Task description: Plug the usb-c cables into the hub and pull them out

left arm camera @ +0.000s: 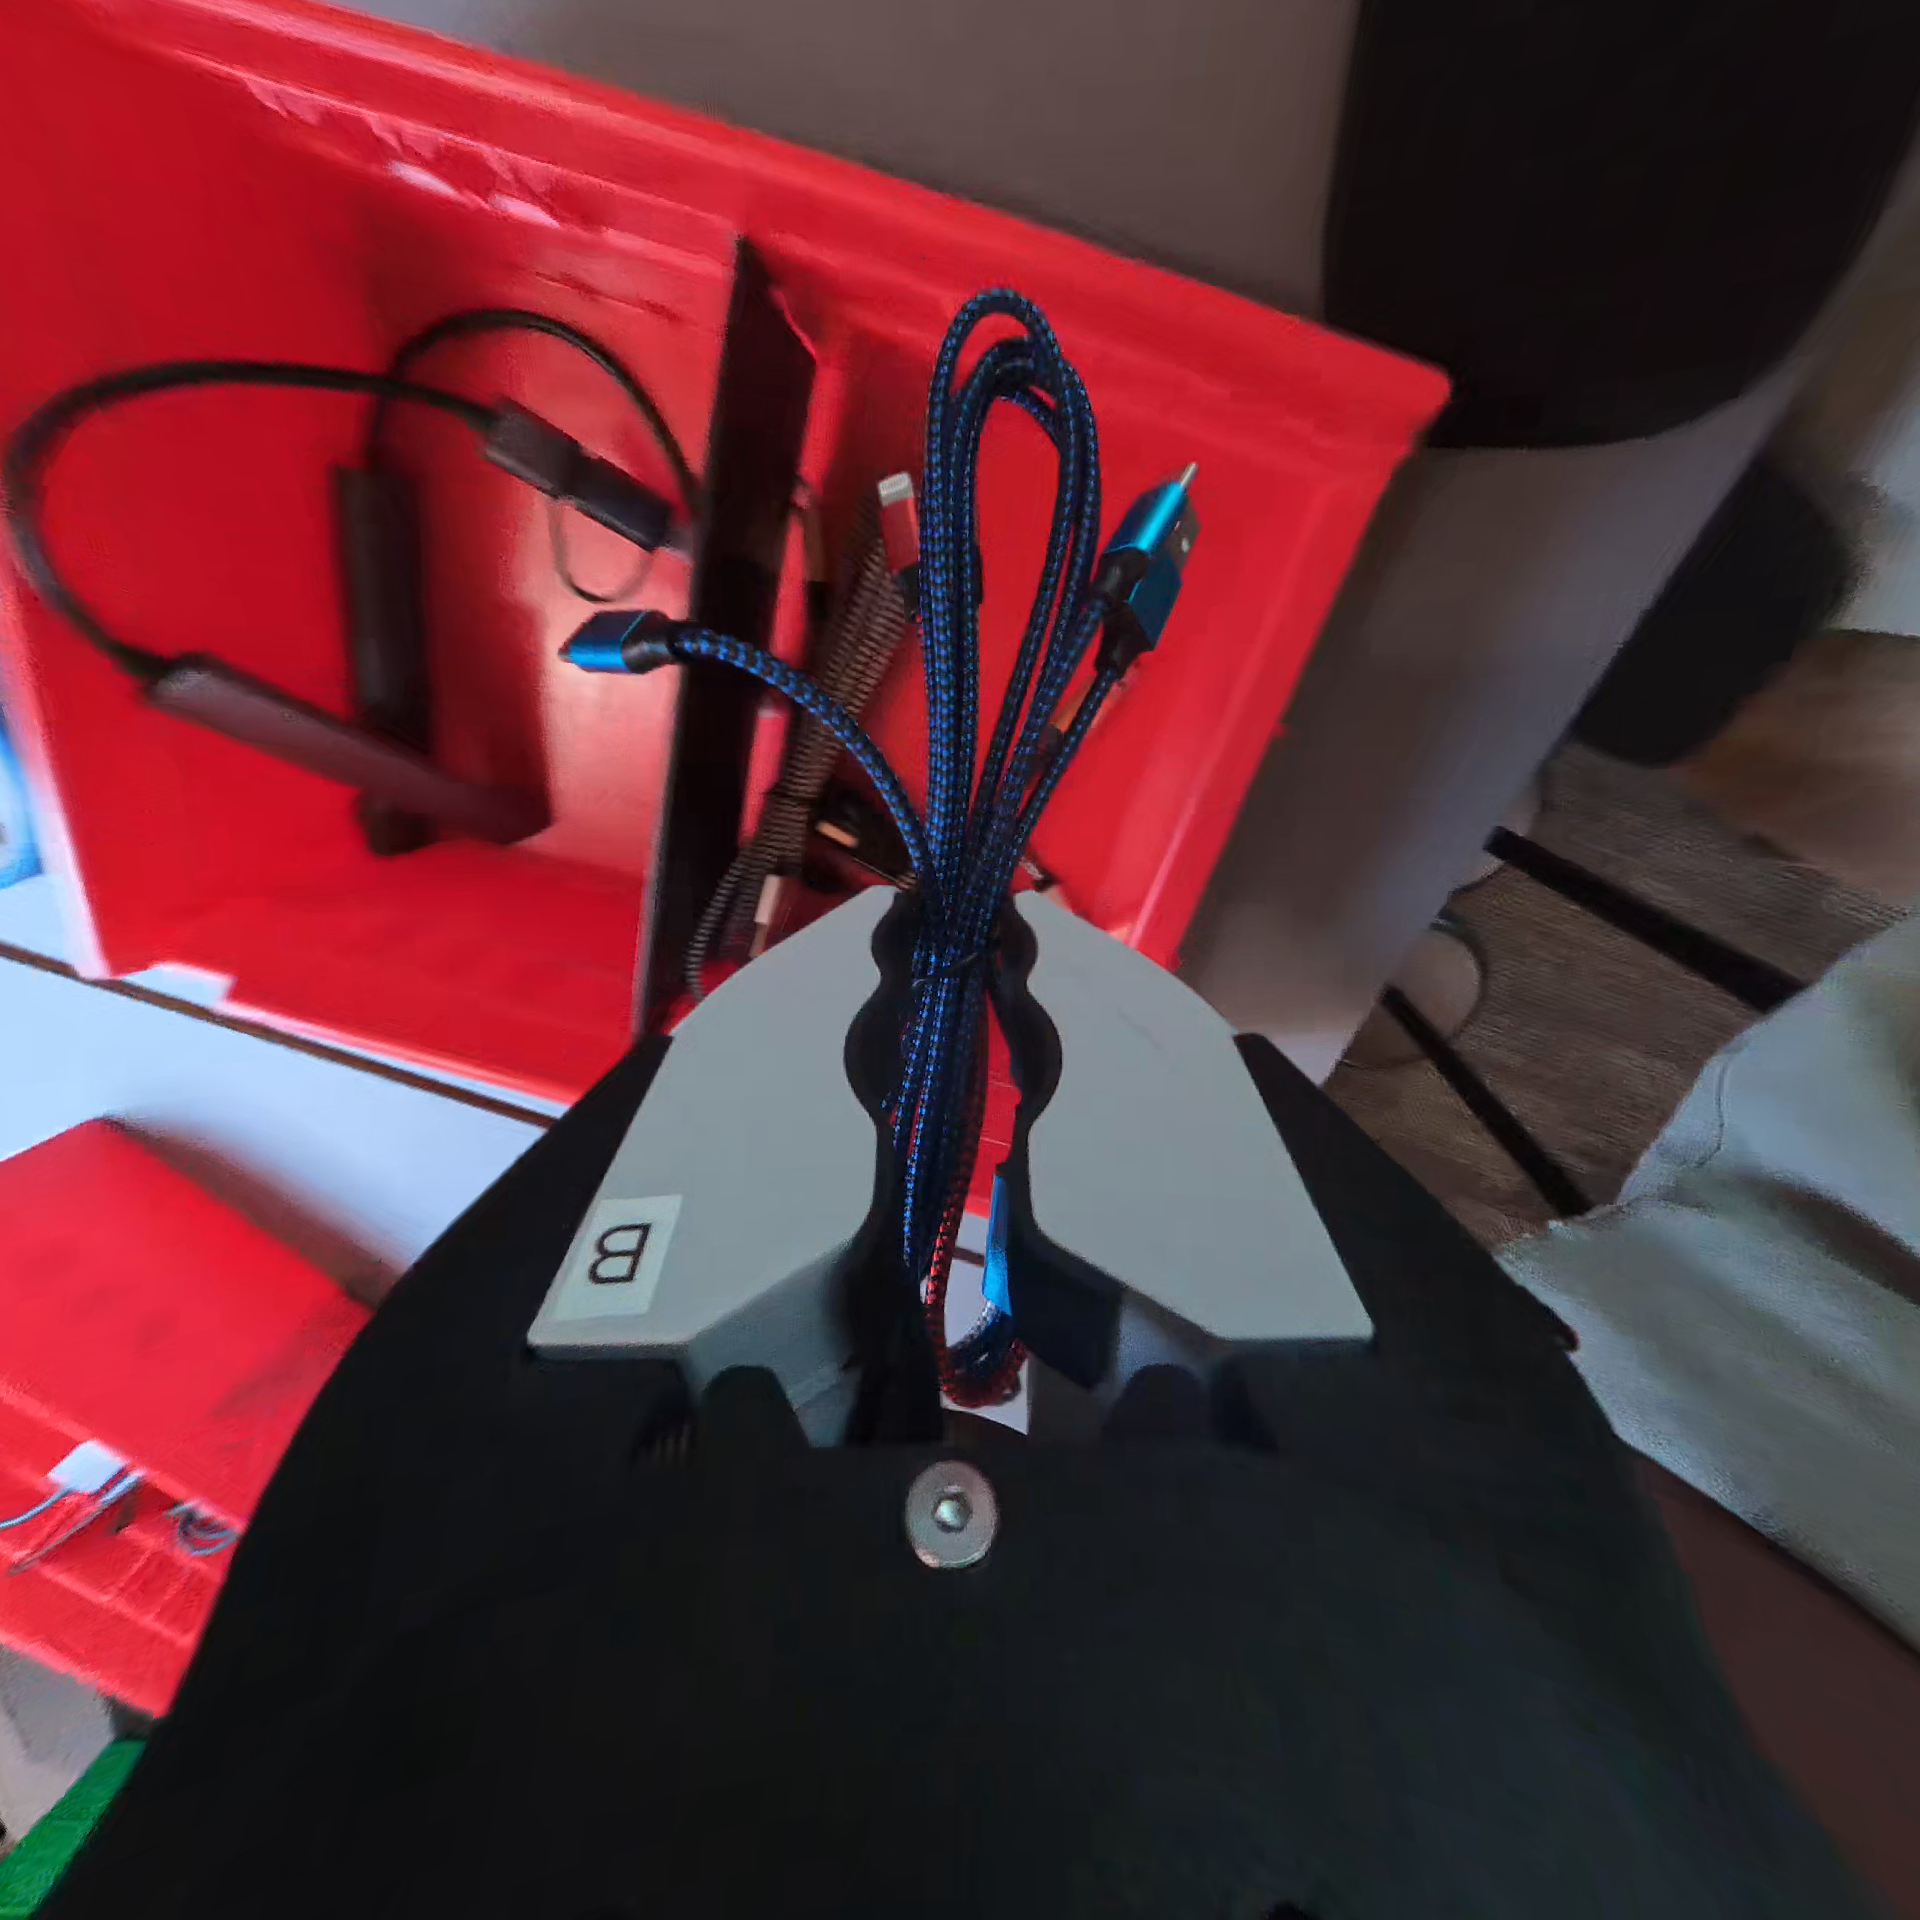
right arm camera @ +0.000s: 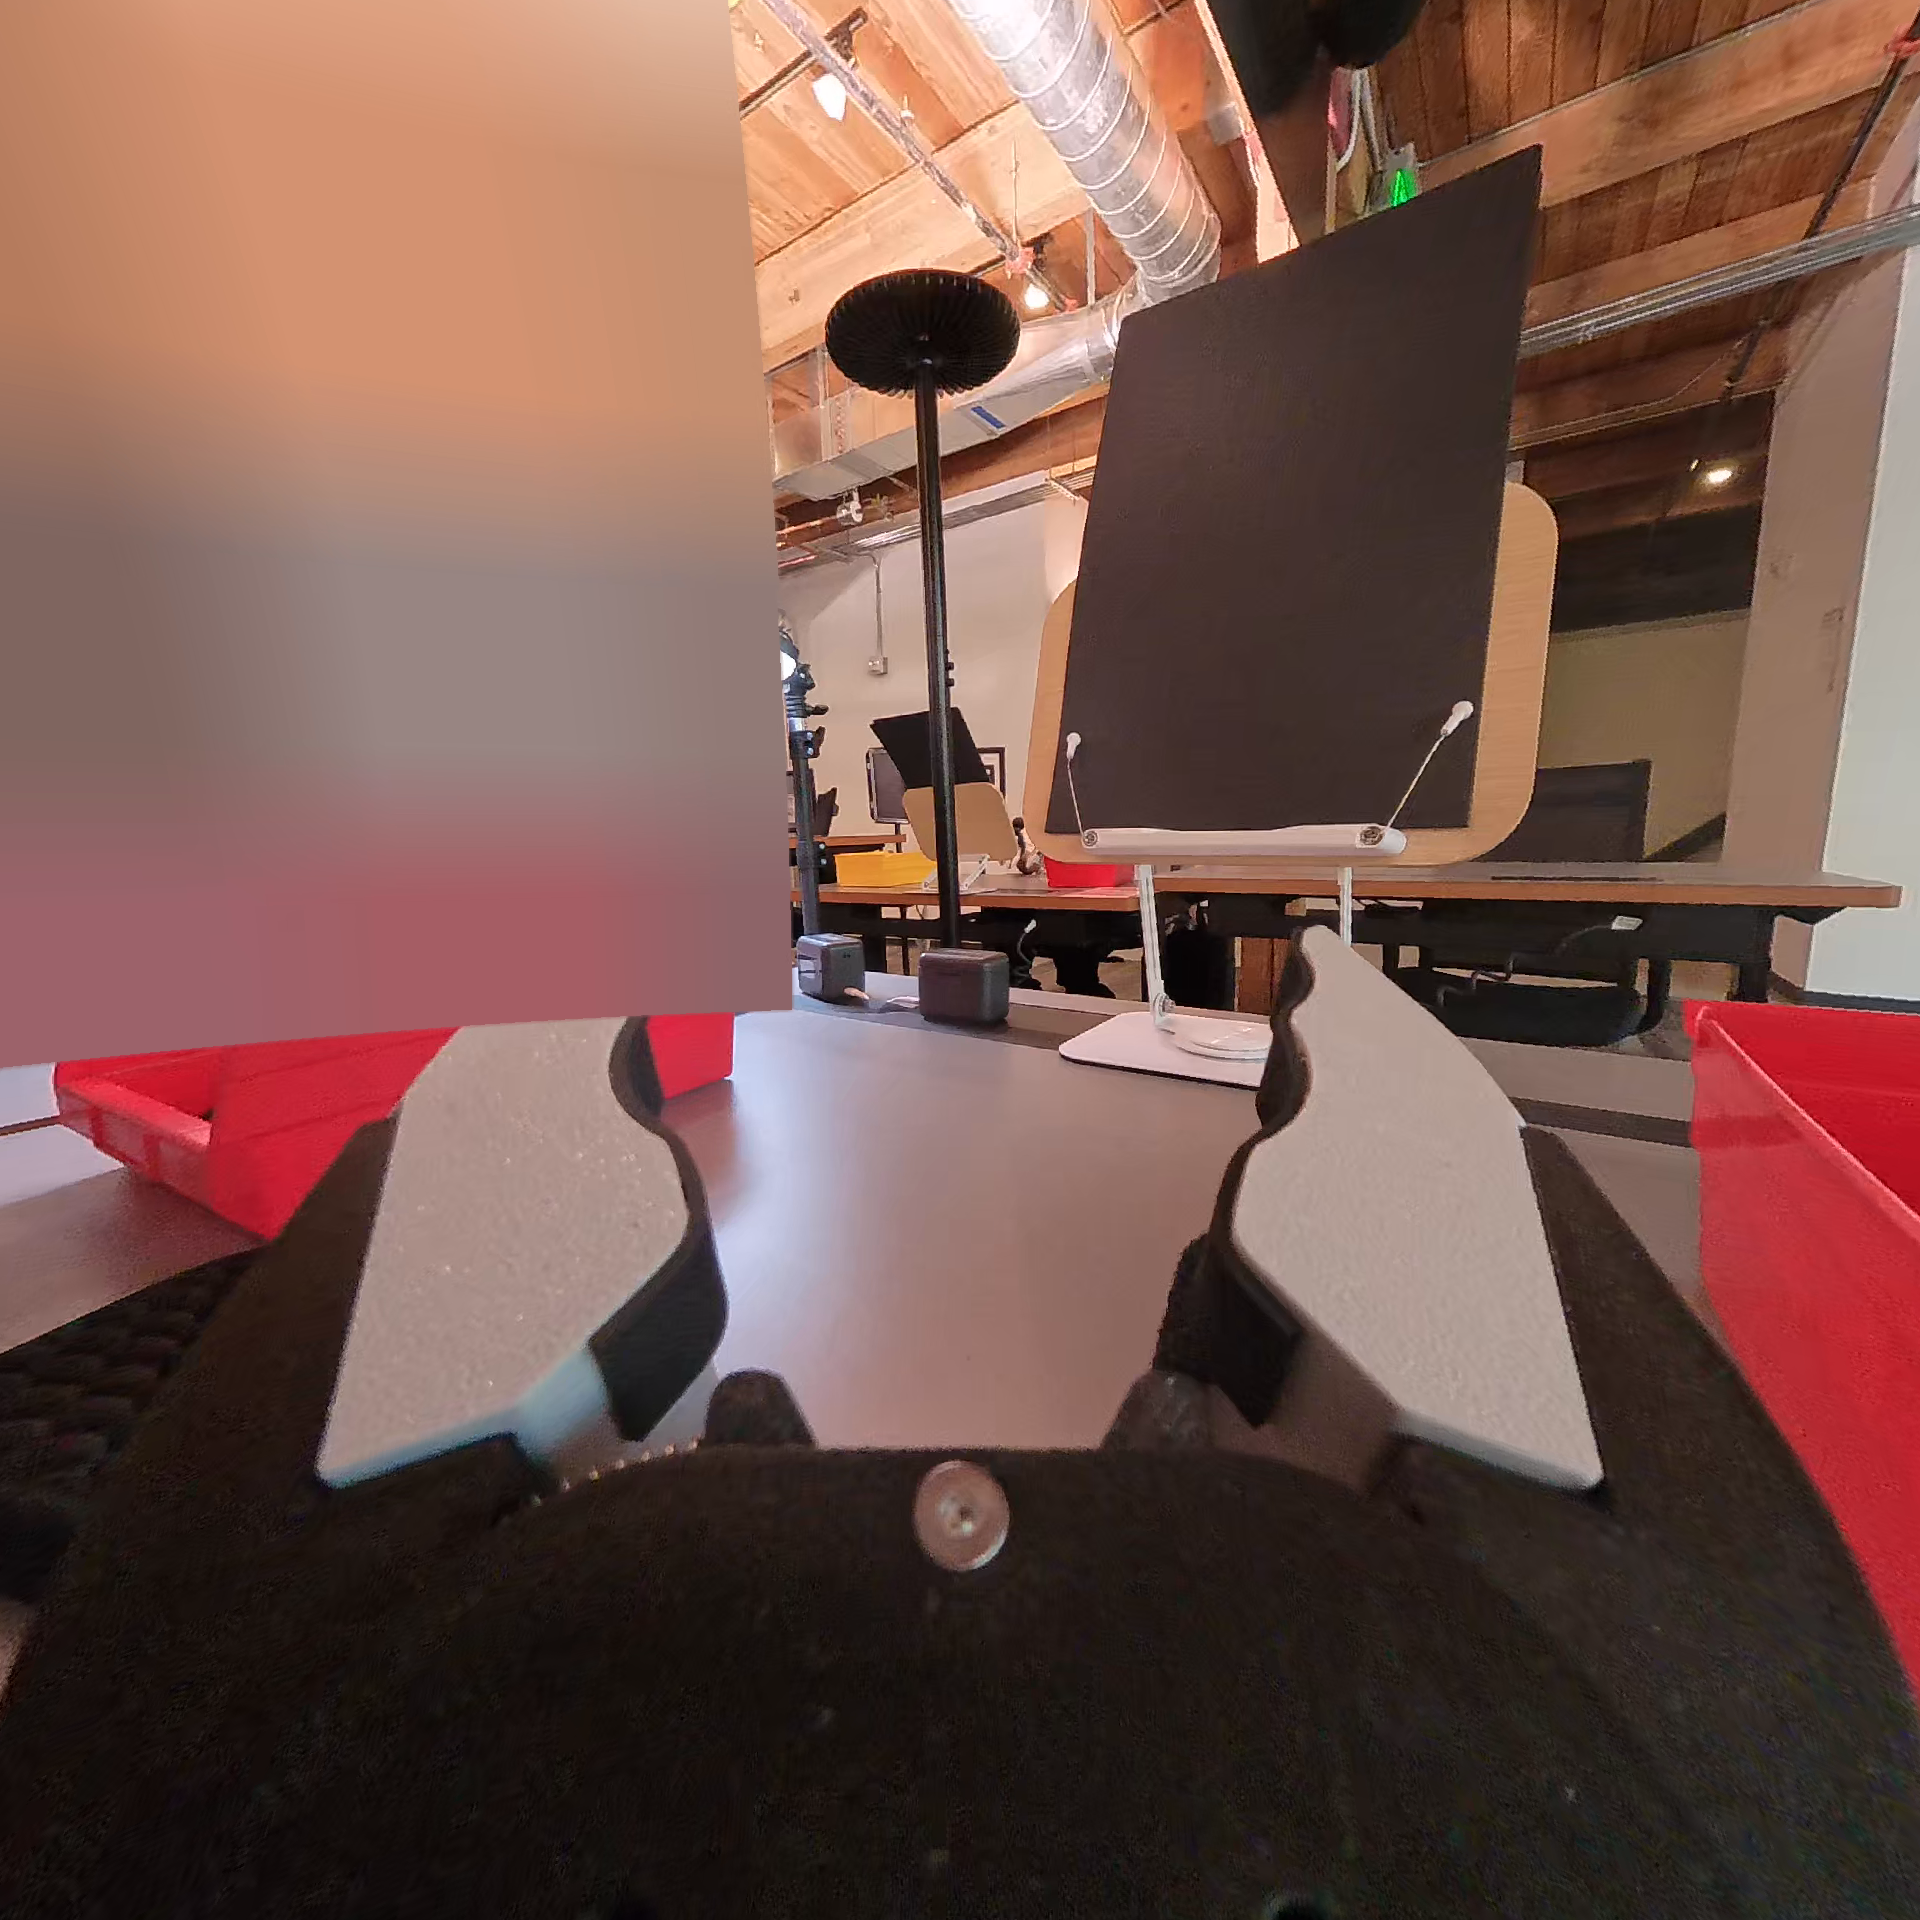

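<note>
My left gripper (left arm camera: 951, 914) is shut on a bundle of blue-and-black braided cable (left arm camera: 1013, 582) and holds it above a red bin (left arm camera: 312, 312). Blue connectors (left arm camera: 1153, 566) stick out of the bundle at the right, and one blue plug (left arm camera: 613, 644) hangs to the left. In the bin's left compartment lie dark hubs (left arm camera: 343, 743) with black cables (left arm camera: 62, 488). A black divider (left arm camera: 727, 623) splits the bin. Brown braided cables (left arm camera: 831, 717) lie in the right compartment. My right gripper (right arm camera: 961, 1023) is open and empty above a grey table (right arm camera: 935, 1195).
In the left wrist view a second red bin (left arm camera: 135, 1351) sits at the lower left on the white table. In the right wrist view red bins stand at the left (right arm camera: 239, 1122) and right (right arm camera: 1818, 1195). A black board on a white stand (right arm camera: 1288, 499) and a black pole lamp (right arm camera: 935, 644) stand behind. Across from one pair of fingers to the other is roughly 45 cm.
</note>
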Available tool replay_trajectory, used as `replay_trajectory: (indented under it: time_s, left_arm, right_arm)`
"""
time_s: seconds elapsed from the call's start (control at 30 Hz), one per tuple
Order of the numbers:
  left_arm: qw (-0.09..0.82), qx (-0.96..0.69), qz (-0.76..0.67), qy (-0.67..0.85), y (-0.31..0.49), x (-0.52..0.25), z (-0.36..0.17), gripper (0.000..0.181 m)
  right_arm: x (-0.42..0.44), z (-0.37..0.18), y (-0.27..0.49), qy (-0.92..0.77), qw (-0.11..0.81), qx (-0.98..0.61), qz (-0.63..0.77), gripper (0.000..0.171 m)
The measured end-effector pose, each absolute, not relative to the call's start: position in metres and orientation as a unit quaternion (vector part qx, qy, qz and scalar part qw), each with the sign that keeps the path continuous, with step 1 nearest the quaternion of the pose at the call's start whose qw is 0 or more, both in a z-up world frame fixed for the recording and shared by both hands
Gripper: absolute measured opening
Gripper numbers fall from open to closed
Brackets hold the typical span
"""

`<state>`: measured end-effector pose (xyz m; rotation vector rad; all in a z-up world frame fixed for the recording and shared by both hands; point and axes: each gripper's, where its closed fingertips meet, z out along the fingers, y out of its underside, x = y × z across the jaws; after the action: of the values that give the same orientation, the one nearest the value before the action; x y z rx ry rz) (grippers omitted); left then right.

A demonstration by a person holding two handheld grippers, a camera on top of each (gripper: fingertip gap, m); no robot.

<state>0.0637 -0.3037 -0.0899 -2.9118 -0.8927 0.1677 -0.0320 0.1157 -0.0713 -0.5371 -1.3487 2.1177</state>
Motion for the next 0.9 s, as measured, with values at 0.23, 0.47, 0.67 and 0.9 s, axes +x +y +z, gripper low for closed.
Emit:
replay_trajectory:
  time_s: [0.23,0.47,0.67,0.9]
  left_arm:
    - [0.057,-0.942,0.011,-0.332,-0.303,0.082,-0.154,0.021]
    - [0.1,-0.902,0.252,-0.337,-0.324,0.002,-0.106,0.034]
    - [0.075,-0.776,0.323,-0.537,-0.37,-0.065,-0.122,0.053]
    - [0.014,-0.729,0.341,-0.593,-0.398,-0.116,-0.162,0.063]
  right_arm:
    - [-0.031,-0.072,0.115,-0.506,0.285,-0.198,0.789,0.113]
    - [-0.031,-0.073,0.111,-0.514,0.292,-0.195,0.782,0.113]
    - [-0.032,-0.074,0.111,-0.515,0.29,-0.196,0.782,0.113]
    - [-0.033,-0.072,0.115,-0.506,0.284,-0.202,0.789,0.113]
